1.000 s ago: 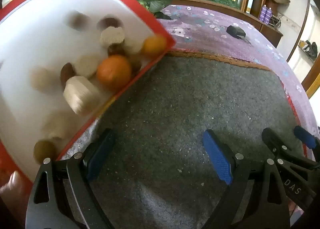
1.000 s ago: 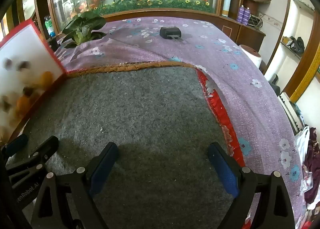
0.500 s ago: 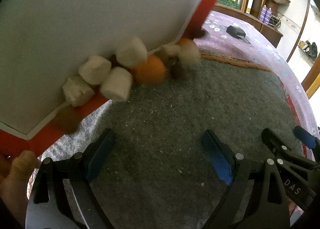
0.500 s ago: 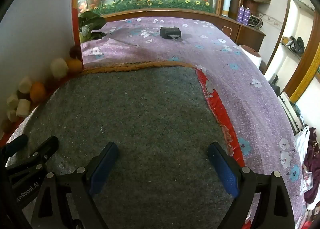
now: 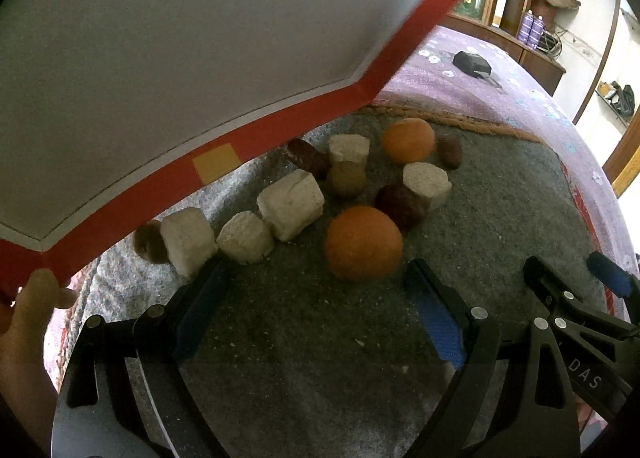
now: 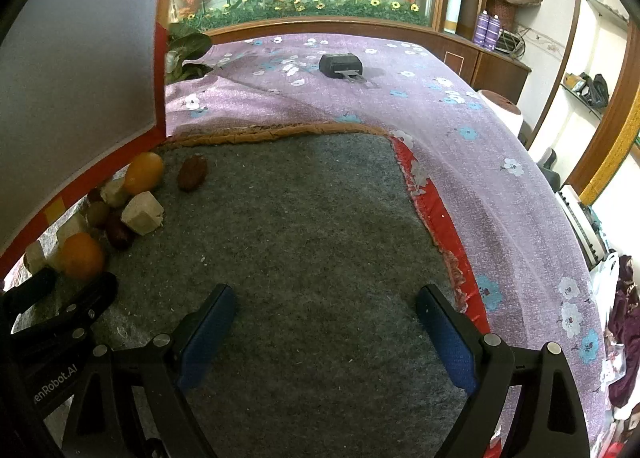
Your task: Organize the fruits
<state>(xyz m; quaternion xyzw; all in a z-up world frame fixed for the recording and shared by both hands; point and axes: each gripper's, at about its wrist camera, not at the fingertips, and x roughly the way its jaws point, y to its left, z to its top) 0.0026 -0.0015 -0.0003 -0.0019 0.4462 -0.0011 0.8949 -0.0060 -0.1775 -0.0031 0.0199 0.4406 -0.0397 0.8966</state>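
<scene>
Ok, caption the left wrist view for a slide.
Oranges, pale chunks and dark fruits lie spilled on grey felt beneath a tilted red-edged tray.

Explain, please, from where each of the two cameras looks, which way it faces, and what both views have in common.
Left wrist: sits on the left gripper, facing forward over the grey mat at the spilled fruits under the tilted red-edged box; both open fingers and a bare hand show.
Right wrist: sits on the right gripper, facing forward across the mat toward the purple flowered cloth; its open fingers show.
Shared: the near orange, the box, the mat, and each other's gripper.
</scene>
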